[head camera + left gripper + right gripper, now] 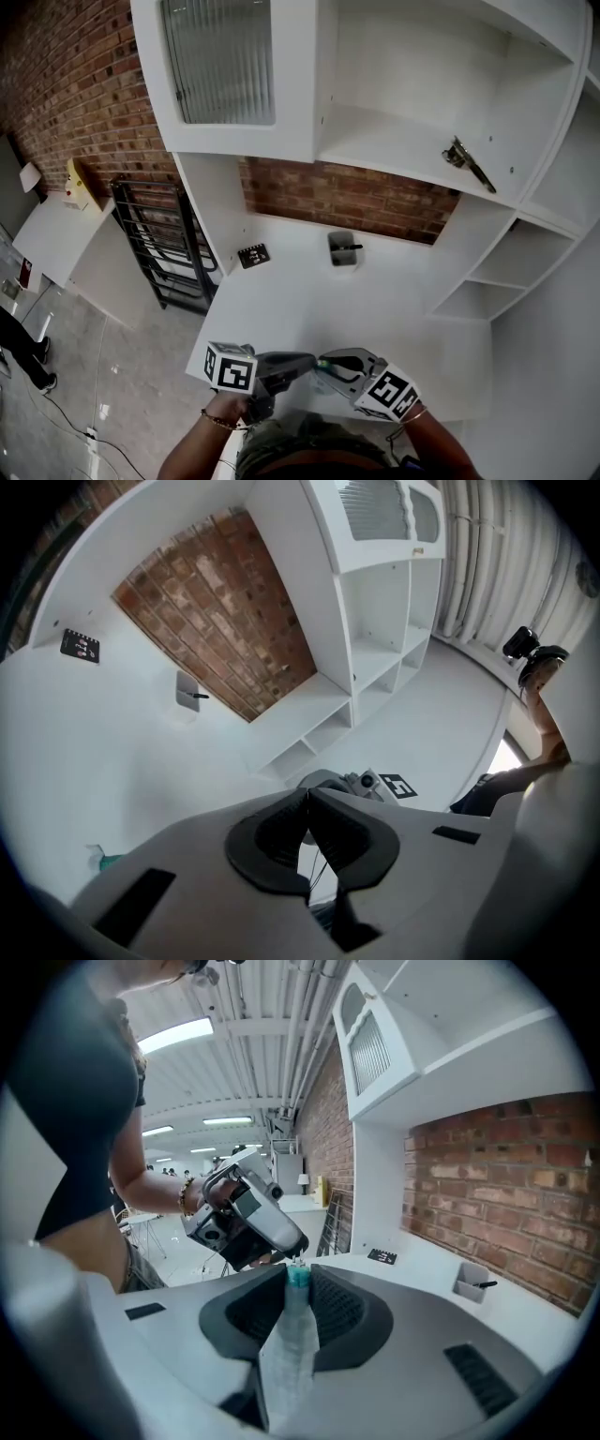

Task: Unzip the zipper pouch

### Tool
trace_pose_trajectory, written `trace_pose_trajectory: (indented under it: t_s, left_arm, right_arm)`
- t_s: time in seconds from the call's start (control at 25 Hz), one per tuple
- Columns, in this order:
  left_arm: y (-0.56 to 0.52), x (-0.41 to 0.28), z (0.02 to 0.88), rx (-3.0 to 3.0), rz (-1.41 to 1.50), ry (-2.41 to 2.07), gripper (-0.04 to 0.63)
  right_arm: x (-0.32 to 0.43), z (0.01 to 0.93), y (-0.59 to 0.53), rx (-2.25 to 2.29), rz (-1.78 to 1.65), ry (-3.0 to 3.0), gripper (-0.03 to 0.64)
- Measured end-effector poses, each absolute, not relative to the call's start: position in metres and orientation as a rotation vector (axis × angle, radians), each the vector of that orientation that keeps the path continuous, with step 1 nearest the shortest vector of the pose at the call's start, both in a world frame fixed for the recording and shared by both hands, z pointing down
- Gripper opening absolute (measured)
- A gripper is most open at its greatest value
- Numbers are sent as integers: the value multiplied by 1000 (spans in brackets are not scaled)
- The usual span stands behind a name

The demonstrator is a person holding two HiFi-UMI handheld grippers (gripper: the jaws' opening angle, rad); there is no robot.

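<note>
The zipper pouch is clear plastic with a teal zipper end, and it stands upright between the pads of my right gripper, which is shut on it. In the head view both grippers meet tip to tip low over the desk's front edge, with the pouch's teal end between them. My left gripper comes in from the left, and its tips sit on the small metal pull at the pouch's top. In its own view the left gripper has its jaws pressed together and the pull is hidden.
On the white desk a grey pen cup and a black card stand by the brick back wall. White shelves rise above and to the right. A black rack stands left of the desk.
</note>
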State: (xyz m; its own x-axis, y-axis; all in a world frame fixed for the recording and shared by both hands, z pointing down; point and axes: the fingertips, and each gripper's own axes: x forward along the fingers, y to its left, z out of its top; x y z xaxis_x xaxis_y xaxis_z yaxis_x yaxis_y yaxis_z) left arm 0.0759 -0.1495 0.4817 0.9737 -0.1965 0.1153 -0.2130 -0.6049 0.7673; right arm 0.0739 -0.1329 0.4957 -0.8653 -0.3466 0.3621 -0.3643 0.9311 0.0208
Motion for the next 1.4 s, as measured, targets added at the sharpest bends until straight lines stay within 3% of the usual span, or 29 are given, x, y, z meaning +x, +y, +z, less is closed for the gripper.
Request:
trace_pose_trajectory:
  t_s: [0.52, 1.4]
  left_arm:
    - [-166, 72, 509, 2130, 11, -383, 5]
    - [-181, 59, 522, 2189, 109, -477, 5]
  right_arm:
    - [81, 511, -143, 591, -110, -2601, 54]
    - [103, 494, -151, 671, -35, -2649, 48]
